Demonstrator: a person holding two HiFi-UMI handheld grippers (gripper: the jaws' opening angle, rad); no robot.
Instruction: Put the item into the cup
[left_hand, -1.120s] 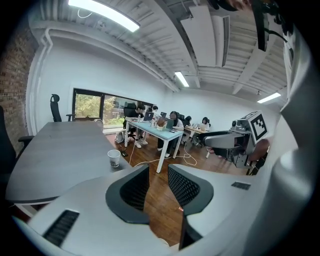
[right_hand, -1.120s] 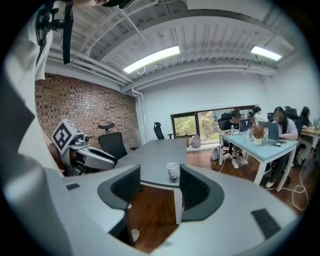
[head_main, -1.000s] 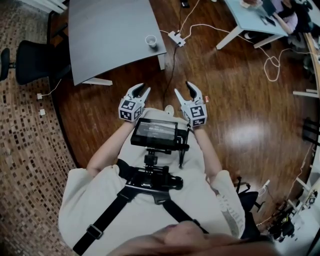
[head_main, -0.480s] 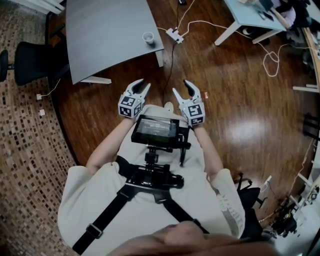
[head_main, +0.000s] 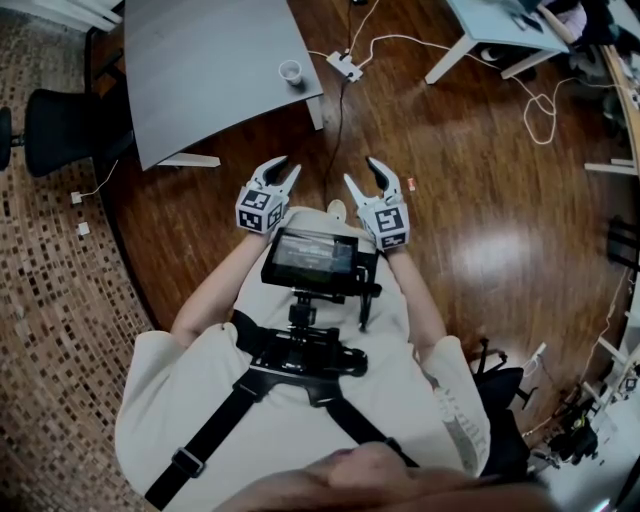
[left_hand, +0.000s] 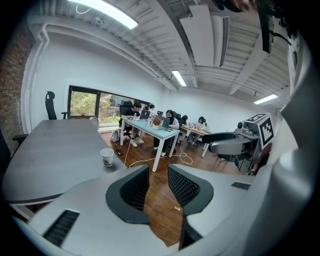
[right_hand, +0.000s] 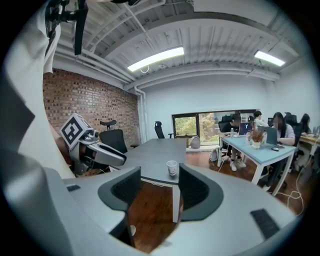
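A white paper cup stands near the right edge of the grey table; it also shows in the left gripper view and the right gripper view. A small reddish item lies on the wooden floor just right of my right gripper, and is seen between the left jaws as a speck. My left gripper and right gripper are held side by side in front of the person's chest. Both are open and hold nothing.
A black office chair stands left of the table. A power strip with white cables lies on the floor beyond the table. A light blue desk is at the far right, with people seated at it.
The table and cup have drifted slightly up and left in the head view. Both grippers keep nearly the same pose and stay open.
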